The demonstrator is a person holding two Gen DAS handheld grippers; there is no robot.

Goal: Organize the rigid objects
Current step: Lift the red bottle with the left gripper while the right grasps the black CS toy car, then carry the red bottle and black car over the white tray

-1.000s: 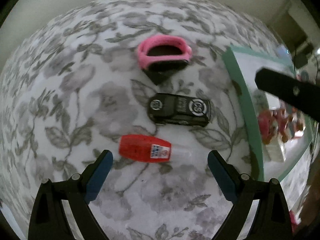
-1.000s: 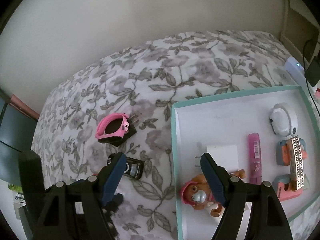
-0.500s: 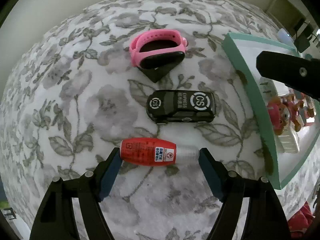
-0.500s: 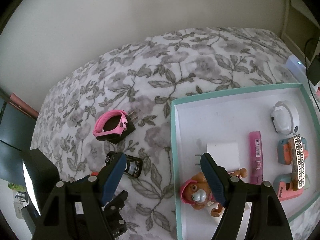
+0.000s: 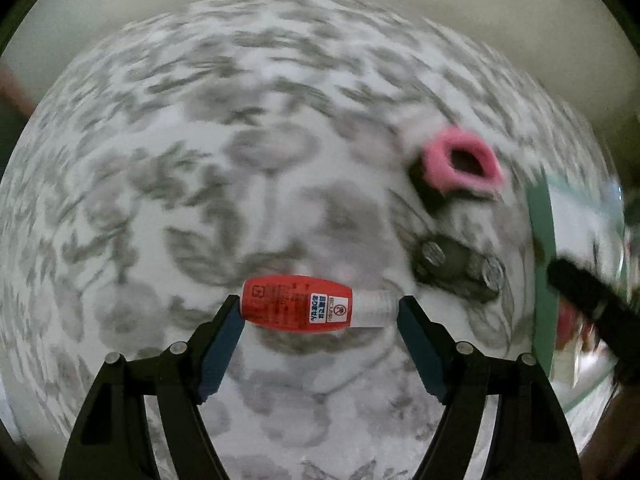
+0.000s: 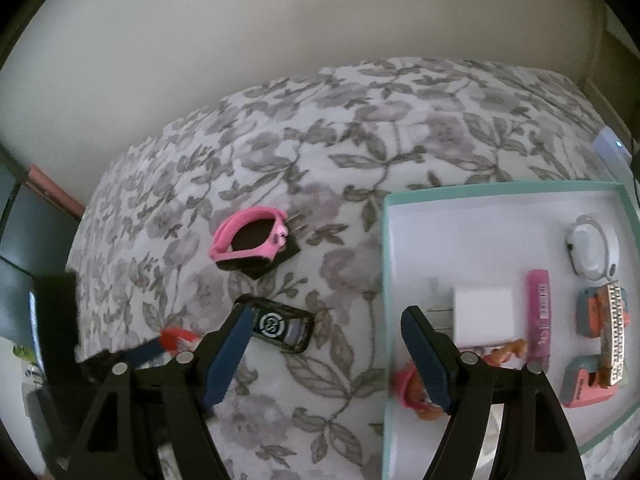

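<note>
Red bottle pinned lengthwise in our left gripper (image 5: 318,312)
We've got the red bottle (image 5: 298,304) end to end between the blue pads, label too small to read; right gripper (image 6: 326,322) hangs wide, empty; toy car (image 6: 280,326) beside it reads "CS"

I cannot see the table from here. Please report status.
Left gripper shut on red bottle. Right gripper open, empty, near tray. Toy car, pink band on cloth. Nothing blocking.

One red bottle (image 5: 298,304), one toy car (image 6: 280,325), perhaps two orange staplers (image 6: 591,315).
</note>
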